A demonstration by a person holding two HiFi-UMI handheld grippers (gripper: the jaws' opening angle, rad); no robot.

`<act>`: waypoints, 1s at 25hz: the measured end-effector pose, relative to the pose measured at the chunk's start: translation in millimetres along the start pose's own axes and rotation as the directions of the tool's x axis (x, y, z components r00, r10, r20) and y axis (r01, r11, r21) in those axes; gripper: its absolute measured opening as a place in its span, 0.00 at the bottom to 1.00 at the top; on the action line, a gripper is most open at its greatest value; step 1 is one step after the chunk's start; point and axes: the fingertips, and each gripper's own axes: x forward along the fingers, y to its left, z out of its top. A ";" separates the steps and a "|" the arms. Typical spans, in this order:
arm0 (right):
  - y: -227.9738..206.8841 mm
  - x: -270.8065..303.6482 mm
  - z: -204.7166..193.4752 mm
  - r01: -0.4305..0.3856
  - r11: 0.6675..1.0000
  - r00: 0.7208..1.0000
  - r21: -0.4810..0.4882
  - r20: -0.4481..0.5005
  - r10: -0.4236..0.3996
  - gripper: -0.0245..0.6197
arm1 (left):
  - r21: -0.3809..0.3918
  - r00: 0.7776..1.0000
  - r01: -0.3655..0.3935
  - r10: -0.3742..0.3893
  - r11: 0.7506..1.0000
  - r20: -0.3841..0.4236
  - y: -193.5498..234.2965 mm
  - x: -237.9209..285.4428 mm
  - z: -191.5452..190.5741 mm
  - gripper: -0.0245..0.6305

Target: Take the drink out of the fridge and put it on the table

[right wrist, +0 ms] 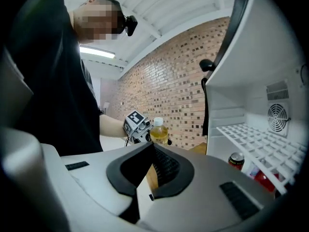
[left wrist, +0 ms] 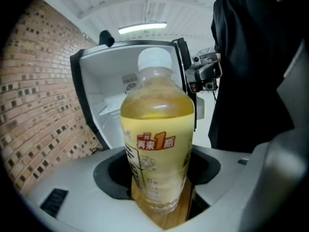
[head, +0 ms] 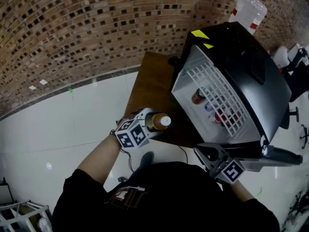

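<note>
- One drink bottle (left wrist: 157,129), upright, clamped between the left tongs' (head: 150,123) jaws, over the counter (head: 149,81).
- Right tongs (right wrist: 152,146) closed, empty; bottle well apart, beyond their tips.

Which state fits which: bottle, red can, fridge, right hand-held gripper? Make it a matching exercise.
Things:
1. bottle
2. red can
3. fridge
4. right hand-held gripper

States:
A. stands open
B. nothing between its jaws
C. inside the fridge
D. gripped by the left hand-held gripper

Pairs: 1-D, 2-C, 3-A, 4-B
</note>
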 end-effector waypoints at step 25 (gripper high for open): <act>-69.6 183.1 -107.2 0.045 0.998 0.986 0.053 -0.161 -0.036 0.04 | -0.285 0.959 -0.078 0.150 0.955 0.240 26.4 2.8 -163.5 0.50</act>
